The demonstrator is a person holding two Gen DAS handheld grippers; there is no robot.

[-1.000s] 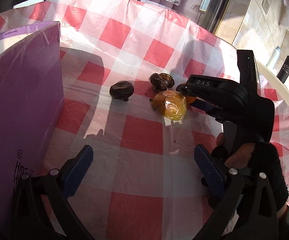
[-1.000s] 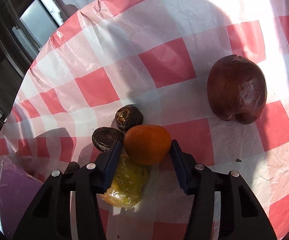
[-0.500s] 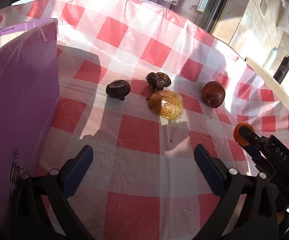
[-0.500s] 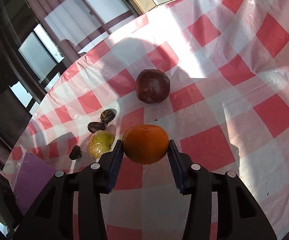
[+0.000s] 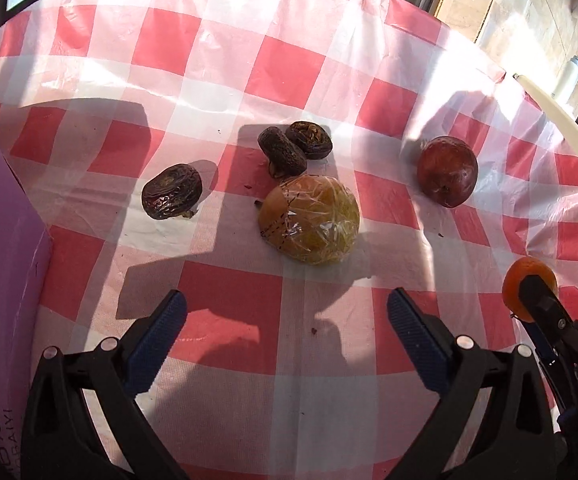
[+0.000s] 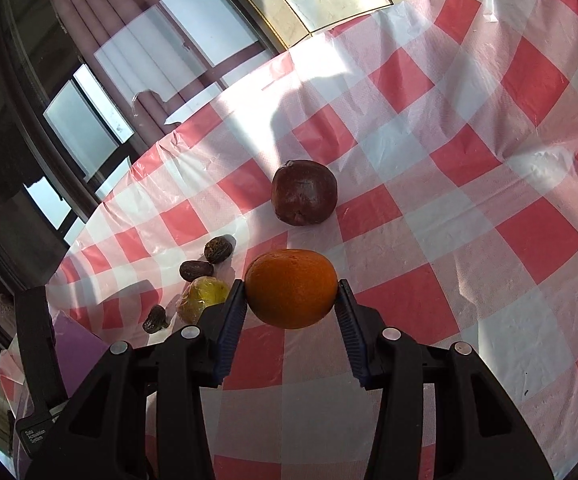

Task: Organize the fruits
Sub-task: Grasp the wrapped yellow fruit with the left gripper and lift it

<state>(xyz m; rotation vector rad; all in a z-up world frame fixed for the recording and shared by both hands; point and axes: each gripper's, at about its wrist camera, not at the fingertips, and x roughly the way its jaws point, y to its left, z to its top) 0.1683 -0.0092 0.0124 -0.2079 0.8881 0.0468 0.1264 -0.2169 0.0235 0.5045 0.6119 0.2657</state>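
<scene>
Carrying the round orange citrus fruit [image 6: 291,289], right claw [image 6: 291,300] pinching it above the checked tabletop [image 6: 489,208].
Left claw [image 5: 287,322] is gaping empty, nearest the plastic-wrapped yellow fruit [image 5: 310,219] lying straight ahead.

Orange [image 6: 291,289] clamped aloft; dark red apple [image 6: 304,193] rests on cloth.
</scene>
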